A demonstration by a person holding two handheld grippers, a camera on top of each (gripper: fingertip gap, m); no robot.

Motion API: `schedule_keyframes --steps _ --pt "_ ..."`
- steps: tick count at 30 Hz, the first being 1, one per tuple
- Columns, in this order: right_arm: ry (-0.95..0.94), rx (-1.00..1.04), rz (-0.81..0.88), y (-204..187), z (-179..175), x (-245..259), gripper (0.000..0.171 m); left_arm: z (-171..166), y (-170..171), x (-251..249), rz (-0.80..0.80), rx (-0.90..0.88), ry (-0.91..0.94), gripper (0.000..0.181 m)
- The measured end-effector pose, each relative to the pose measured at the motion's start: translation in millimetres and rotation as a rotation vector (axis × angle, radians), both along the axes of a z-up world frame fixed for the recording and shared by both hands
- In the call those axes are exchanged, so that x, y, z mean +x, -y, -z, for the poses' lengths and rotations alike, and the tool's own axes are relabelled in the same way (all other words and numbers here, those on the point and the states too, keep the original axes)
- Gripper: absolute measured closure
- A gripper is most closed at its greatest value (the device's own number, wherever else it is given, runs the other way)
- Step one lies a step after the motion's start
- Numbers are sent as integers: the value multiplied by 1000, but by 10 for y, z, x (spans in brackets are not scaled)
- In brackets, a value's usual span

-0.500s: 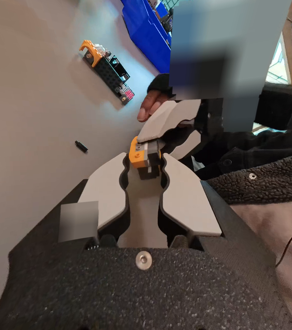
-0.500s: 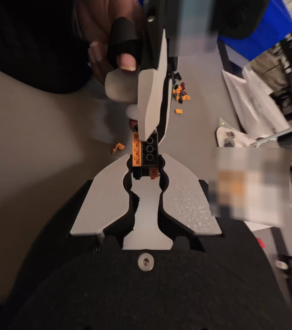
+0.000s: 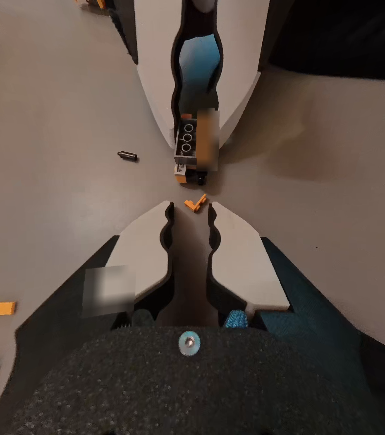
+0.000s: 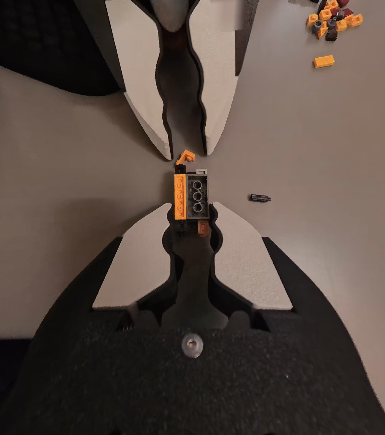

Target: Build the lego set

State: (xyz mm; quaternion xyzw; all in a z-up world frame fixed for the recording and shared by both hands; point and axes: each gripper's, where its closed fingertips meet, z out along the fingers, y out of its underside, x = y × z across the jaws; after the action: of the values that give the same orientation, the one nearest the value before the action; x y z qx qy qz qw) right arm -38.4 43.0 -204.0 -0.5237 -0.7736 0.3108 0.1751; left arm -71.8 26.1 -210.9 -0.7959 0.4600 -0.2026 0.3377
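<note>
Half a second ago both grippers pinched the small lego block in the air; now the left gripper (image 3: 191, 207) has let go, its fingers open around one orange bracket (image 3: 195, 205) on the desk (image 3: 57, 188). The block (image 4: 191, 200) sits low over the desk between the right gripper's (image 4: 192, 207) closed fingers. One black pin (image 4: 260, 198) lies beside it, so a new piece is likely next.

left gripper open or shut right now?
Open. The left gripper has a clear gap between its fingertips, nothing in it; the small orange bracket lies on the table just ahead.
</note>
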Motion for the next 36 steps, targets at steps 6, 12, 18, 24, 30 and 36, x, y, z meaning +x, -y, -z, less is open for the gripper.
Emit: schedule_keyframes --steps 6,12,18,24,30,36 --pt "8 27 -23 -6 25 -8 143 8 3 11 32 66 -39 165" --pt "-33 27 -16 -16 13 -27 141 11 13 -7 34 65 -33 168" --pt "-74 25 -8 -13 0 -52 144 -75 56 21 24 -28 91 169" --pt "-96 41 -6 12 0 -82 144 -228 77 65 12 -103 241 169" --pt "-118 54 7 7 -1 -121 144 -260 13 23 -75 -216 320 169" --pt "-126 39 18 -4 -6 -128 144 -252 41 49 -32 -183 268 169"
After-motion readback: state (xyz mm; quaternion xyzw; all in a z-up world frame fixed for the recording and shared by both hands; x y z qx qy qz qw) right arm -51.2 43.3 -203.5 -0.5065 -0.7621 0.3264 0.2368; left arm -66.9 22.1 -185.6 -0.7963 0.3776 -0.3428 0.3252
